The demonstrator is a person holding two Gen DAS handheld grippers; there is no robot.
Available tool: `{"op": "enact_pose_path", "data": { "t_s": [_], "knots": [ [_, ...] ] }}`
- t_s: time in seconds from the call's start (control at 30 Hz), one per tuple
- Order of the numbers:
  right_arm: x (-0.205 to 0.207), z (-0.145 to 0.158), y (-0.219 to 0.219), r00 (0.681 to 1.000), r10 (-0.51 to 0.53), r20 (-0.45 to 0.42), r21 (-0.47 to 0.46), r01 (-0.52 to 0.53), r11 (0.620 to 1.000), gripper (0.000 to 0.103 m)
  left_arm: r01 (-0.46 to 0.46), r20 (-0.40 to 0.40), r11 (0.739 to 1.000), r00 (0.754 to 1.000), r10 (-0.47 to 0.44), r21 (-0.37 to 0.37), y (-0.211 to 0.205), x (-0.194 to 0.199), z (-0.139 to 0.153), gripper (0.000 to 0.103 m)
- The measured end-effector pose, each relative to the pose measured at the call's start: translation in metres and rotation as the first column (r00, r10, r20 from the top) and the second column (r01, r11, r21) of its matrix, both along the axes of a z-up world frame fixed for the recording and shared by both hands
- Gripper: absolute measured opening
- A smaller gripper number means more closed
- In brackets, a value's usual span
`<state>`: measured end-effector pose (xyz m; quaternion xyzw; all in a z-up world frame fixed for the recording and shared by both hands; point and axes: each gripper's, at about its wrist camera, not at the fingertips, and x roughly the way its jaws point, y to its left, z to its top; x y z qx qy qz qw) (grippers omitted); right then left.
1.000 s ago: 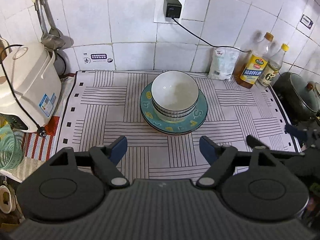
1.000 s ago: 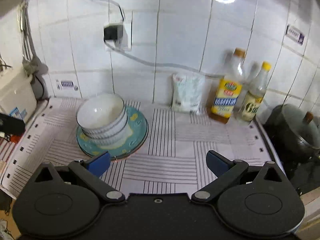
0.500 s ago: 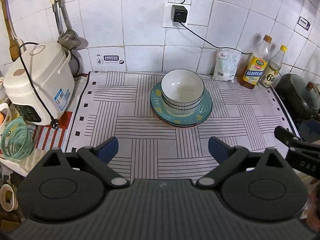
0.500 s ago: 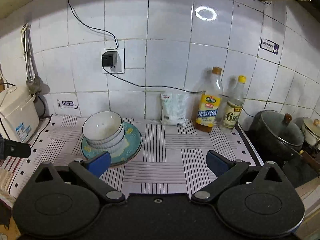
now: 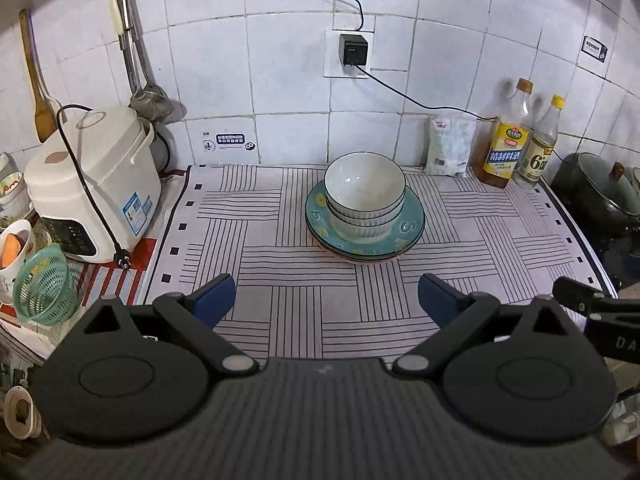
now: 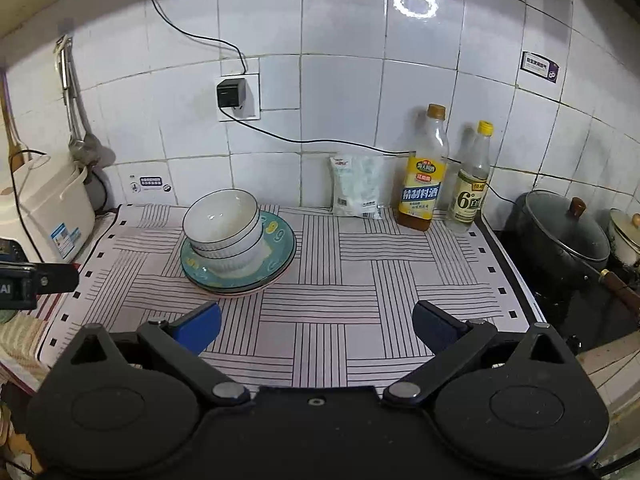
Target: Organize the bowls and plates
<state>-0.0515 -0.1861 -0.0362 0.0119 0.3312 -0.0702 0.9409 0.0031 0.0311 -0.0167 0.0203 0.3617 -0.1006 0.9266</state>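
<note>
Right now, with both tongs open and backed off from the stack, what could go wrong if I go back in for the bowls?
1. The white bowls sit nested on the teal plates; gripping the top rim may drag or tilt the one under it.
2. The stack sits off-centre on the plates, so a sideways nudge could slide it.
3. The left tongs and right tongs approach side by side and could bump each other.

Both pictures are sharp and evenly lit, a ring-shaped glare (image 6: 415,4) shines on the tiled wall (image 6: 340,92) high above the bottles (image 6: 424,172), and edges bend and darken in the corners.
</note>
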Motion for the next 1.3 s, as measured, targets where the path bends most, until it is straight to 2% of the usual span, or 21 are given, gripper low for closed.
{"op": "enact_pose_path", "data": {
  "t_s": [0.23,0.47,0.57,0.97,1.3],
  "knots": [
    [-0.012,0.002,0.004,0.999,-0.011,0.046,-0.032,0.013,0.999,0.103,0.009,0.057,0.999,0.998,-0.011,0.034,-0.004,-0.017,-0.003,0.099],
    [-0.018,-0.002,0.001,0.997,-0.037,0.064,-0.029,0.039,0.999,0.103,-0.002,0.036,0.999,0.999,0.0,0.049,-0.004,-0.021,-0.01,0.099],
    [-0.019,-0.004,0.002,0.997,-0.04,0.069,-0.029,0.042,0.999,0.103,-0.011,0.02,0.999,1.0,0.011,0.033,-0.003,-0.021,-0.014,0.099],
    [-0.025,-0.007,0.003,0.995,-0.065,0.069,-0.02,0.067,0.998,0.103,-0.028,0.07,0.999,0.997,0.025,0.045,0.0,-0.025,-0.018,0.1],
    [-0.021,-0.011,0.003,0.996,-0.068,0.054,-0.022,0.069,0.997,0.103,-0.036,0.057,0.999,0.998,0.034,0.03,0.004,-0.024,-0.019,0.102]
  ]
}}
